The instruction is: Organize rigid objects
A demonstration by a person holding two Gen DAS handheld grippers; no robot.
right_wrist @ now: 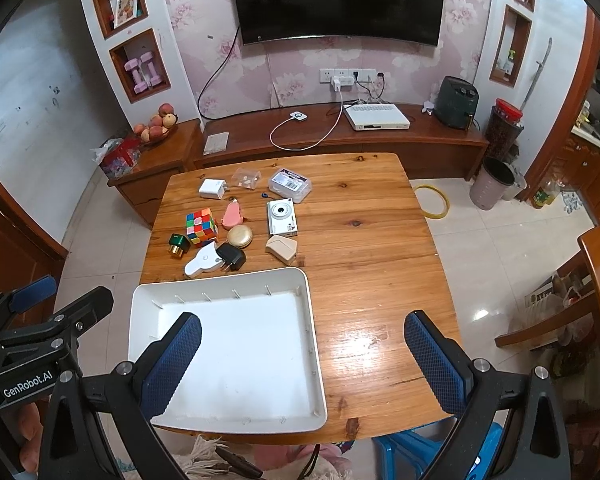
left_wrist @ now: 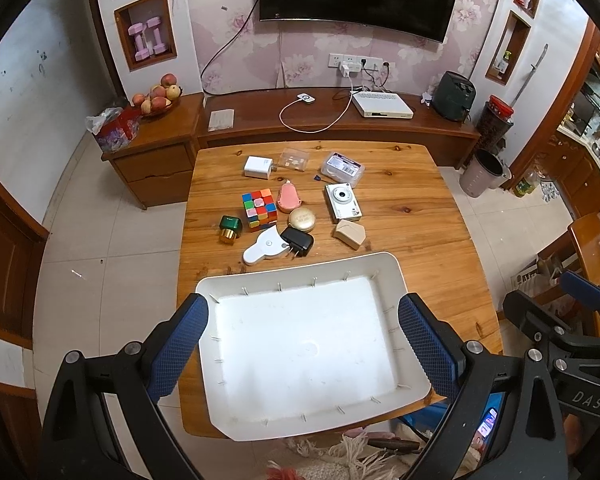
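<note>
A white rectangular tray (left_wrist: 300, 280) sits at the near edge of the wooden table (left_wrist: 412, 216), and nothing lies in it — only its bare white floor shows. The left gripper (left_wrist: 304, 344) hangs above the tray with its blue-padded fingers spread wide and nothing between them. The right gripper (right_wrist: 304, 360) hovers beside it, likewise released and empty, one finger over the tray's corner and the other over bare tabletop.

The loose things lie in a cluster beyond the tray's far rim. Nearest are a white tape measure (left_wrist: 262, 247) and a black plug adapter (left_wrist: 297, 241), touching each other. Behind them sit a green-and-gold bottle (left_wrist: 230, 229), a Rubik's cube (left_wrist: 259, 208), a round gold compact (left_wrist: 302, 219), a pink case (left_wrist: 289, 198), a white compact camera (left_wrist: 343, 202) and a beige angular box (left_wrist: 349, 233).

At the far side stand a white charger (left_wrist: 257, 167) and two clear plastic boxes — the left box (left_wrist: 294, 159) holds small pale pieces, the labelled box (left_wrist: 342, 167) has contents I cannot make out.
</note>
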